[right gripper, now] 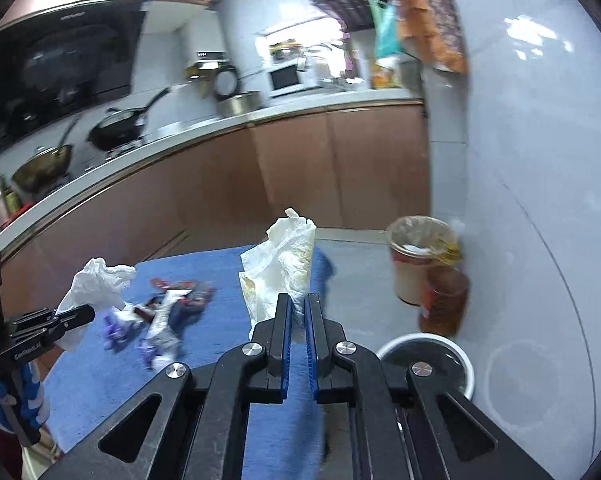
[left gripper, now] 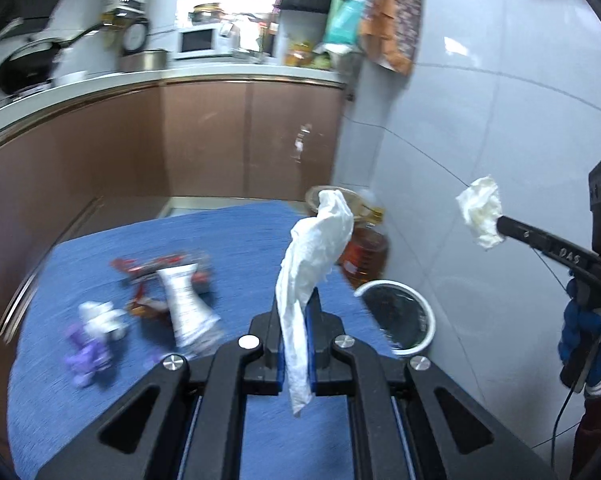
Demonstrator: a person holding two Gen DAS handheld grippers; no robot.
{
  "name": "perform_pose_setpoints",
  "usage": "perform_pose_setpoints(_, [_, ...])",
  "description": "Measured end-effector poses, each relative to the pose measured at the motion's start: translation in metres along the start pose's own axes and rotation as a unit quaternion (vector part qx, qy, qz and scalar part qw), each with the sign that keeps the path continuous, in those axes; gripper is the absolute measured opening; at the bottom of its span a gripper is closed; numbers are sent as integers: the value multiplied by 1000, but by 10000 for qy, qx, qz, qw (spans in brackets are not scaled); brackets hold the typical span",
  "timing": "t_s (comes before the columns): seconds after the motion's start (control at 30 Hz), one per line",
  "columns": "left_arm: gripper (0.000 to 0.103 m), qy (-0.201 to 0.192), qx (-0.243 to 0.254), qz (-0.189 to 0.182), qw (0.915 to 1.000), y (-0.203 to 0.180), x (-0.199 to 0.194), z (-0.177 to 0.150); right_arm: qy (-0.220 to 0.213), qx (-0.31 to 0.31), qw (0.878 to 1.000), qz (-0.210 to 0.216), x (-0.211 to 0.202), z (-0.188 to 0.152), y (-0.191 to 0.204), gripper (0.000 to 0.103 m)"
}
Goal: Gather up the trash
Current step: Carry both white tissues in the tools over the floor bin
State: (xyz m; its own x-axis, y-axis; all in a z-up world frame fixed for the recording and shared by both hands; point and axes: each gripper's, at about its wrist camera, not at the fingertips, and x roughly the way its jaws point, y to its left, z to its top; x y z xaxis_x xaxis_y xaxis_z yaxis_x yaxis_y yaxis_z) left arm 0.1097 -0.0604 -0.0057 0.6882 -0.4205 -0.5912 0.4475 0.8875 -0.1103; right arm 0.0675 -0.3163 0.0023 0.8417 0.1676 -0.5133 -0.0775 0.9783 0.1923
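My left gripper (left gripper: 296, 312) is shut on a long white tissue (left gripper: 312, 264) and holds it above the blue table (left gripper: 236, 240). My right gripper (right gripper: 298, 308) is shut on a crumpled white tissue (right gripper: 280, 264); it shows at the right of the left wrist view (left gripper: 480, 216). The left gripper and its tissue (right gripper: 92, 284) show at the left of the right wrist view. Wrappers lie on the cloth: a red one (left gripper: 160, 268), a white one (left gripper: 188, 304) and a purple-white one (left gripper: 94, 332). A white-rimmed bin (left gripper: 396, 316) stands on the floor right of the table; it also shows in the right wrist view (right gripper: 428, 364).
A lined trash can (right gripper: 416, 260) and an amber oil jug (right gripper: 444, 300) stand against the tiled wall (right gripper: 520, 200). Brown kitchen cabinets (left gripper: 220, 140) with a counter, pans and a microwave run behind the table.
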Motion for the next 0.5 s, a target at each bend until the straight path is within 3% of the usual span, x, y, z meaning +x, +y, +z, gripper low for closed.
perform_pose_setpoints(0.23, [7,549,320,-531,9966,-64,85,22,318,269,9964,-745,28,-18,-46,7])
perform_pose_setpoints(0.5, [7,1294,612,-860,9860,-121,201,32,862,775,9856,-1231,89,-53,-107,7])
